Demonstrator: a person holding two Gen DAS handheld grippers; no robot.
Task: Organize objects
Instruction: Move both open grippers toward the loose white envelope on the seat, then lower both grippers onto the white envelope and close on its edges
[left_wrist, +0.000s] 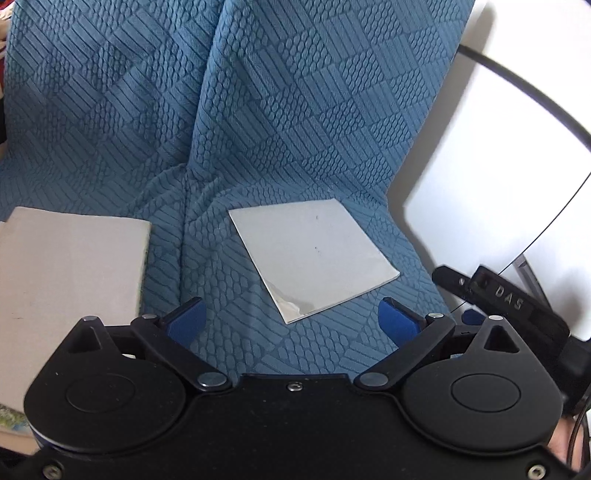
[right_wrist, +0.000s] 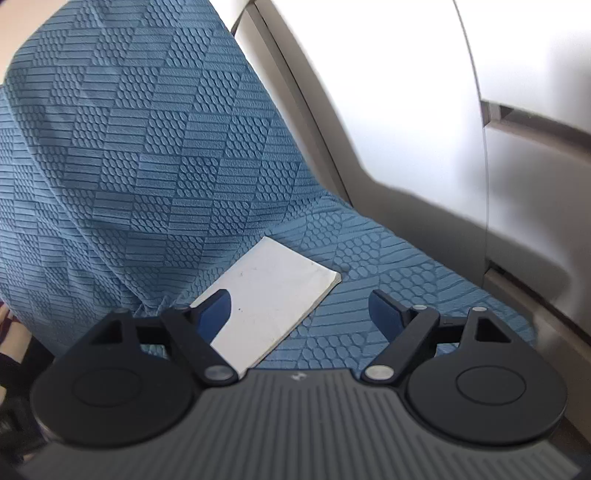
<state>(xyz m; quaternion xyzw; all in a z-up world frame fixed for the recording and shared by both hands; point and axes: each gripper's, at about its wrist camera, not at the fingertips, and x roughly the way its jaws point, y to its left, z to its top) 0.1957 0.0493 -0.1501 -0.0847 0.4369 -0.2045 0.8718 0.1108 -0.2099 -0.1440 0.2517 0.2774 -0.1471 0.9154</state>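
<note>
Over a blue textured cover (left_wrist: 258, 110) draped on a seat, both claws hang with their jaws spread wide and nothing between the pads. From the left wrist camera, the left gripper (left_wrist: 293, 317) points down at the fabric, its blue pads (left_wrist: 186, 319) well apart and touching nothing. Just ahead of its opening lies a thin grey square booklet (left_wrist: 314, 254), flat on the cover, turned at an angle, with a creased near corner. To the left of it, apart from it, a second, beige booklet (left_wrist: 70, 280) lies flat on the cover beside the left finger; the finger's linkage overlaps it in this view, and contact cannot be told. At the right edge, part of the other tool shows against a white wall (left_wrist: 498, 147).

From the right wrist camera, the right gripper (right_wrist: 303, 314) is likewise wide open and empty. The grey square booklet (right_wrist: 273, 295) lies on the cover below and ahead of its left pad, which overlaps the booklet's edge in the picture; whether they touch cannot be told. A white panel (right_wrist: 406, 110) borders the cover on the right.
</note>
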